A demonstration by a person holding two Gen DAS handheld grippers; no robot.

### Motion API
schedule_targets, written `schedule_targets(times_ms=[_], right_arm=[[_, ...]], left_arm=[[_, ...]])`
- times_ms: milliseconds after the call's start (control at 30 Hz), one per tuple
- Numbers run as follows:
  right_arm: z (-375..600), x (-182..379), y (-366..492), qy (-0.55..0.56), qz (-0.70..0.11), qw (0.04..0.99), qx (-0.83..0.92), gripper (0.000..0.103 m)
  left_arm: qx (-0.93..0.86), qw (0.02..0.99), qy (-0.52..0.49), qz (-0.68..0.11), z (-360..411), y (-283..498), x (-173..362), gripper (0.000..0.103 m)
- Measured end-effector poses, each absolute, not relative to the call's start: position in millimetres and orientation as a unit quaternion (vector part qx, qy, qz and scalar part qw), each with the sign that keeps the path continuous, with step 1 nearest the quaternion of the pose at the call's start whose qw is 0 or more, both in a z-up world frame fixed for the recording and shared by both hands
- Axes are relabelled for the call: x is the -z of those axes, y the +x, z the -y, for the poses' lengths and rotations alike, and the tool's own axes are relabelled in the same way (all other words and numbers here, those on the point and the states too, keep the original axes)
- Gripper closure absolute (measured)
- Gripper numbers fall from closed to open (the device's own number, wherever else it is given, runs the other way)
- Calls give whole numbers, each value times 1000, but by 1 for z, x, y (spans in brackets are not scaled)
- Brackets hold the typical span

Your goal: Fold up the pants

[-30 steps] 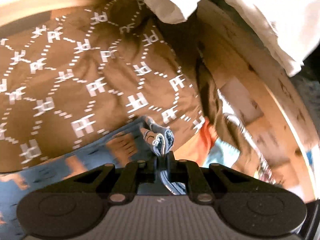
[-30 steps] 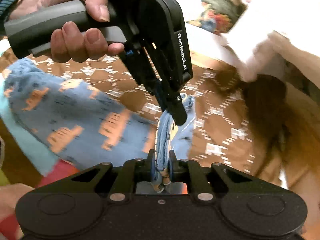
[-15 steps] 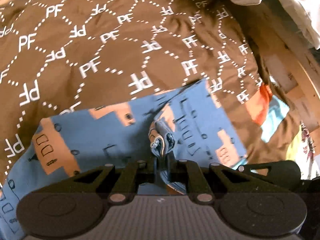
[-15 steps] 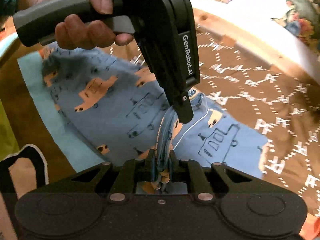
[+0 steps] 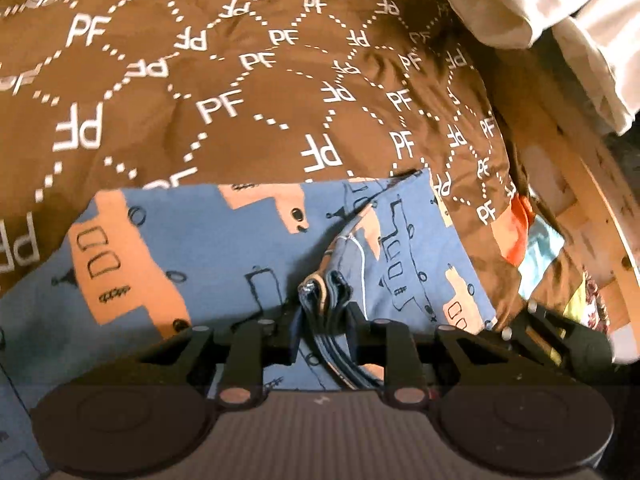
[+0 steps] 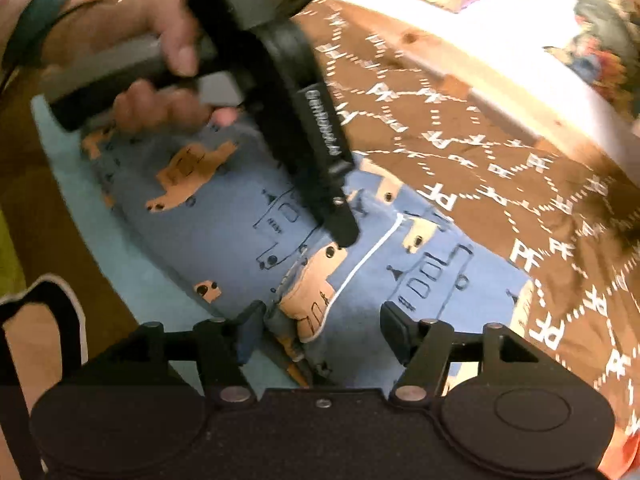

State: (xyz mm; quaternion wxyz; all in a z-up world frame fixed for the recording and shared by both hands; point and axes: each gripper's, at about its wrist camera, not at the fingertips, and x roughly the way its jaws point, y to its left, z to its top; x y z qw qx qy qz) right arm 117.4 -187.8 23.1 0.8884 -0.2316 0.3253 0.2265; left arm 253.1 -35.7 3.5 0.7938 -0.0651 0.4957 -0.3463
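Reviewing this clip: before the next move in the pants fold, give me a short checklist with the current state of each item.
1. Left gripper clamped on the pants: ok, bunched layers sit between its fingers.
2. Right gripper released: ok, jaws stand apart, cloth loose between them.
3. Pants lying on the brown PF-print blanket: ok.
4. Folded edges aligned: cannot tell, the near part is hidden by the grippers.
5. Cloth smooth: not ok, a ridge rises near the white seam line.
6. Left gripper's body clear of the right one: ok, apart in the right wrist view.
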Motion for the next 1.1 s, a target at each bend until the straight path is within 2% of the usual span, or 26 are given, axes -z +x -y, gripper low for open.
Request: schedule_targets(times_ms=[300,333,367,400,533,600,733,767,833,900,1100], right_arm=[[177,-5,89,-190,-260,936,-141,32],[176,-5,86,-188,-254,939,-133,32],[174,-5,84,-189,-250,941,-126,32],[172,-3,83,-191,-249,941,-122,32],[162,3,79,-209,-246,939,-119,40],[156,6,79,-223,-244,936,-118,47],[150,9,81,-233,-249,933,-115,68],[149,9,81,-232,-251,932,-118,75],[147,9,81,-228,-251,933,-118,78],[148,8,82,-221,-252,935,-119,86],[155,4,81,-195,-250,941,-120,88]], left_arm=[[335,810,-44,-480,41,249,-9,76],[333,813,-39,-476,42,247,-11,70],[336,816,-36,-470,42,245,-12,60],[341,815,-35,-467,42,245,-13,57],[336,825,-36,-454,43,247,-18,56],[332,827,-42,-452,42,249,-17,58],[315,831,-25,-459,44,252,-15,79],[313,830,-24,-462,45,253,-16,80],[312,828,-23,-465,45,255,-19,83],[313,829,-10,-464,49,254,-23,86],[302,827,4,-475,56,254,-29,87]])
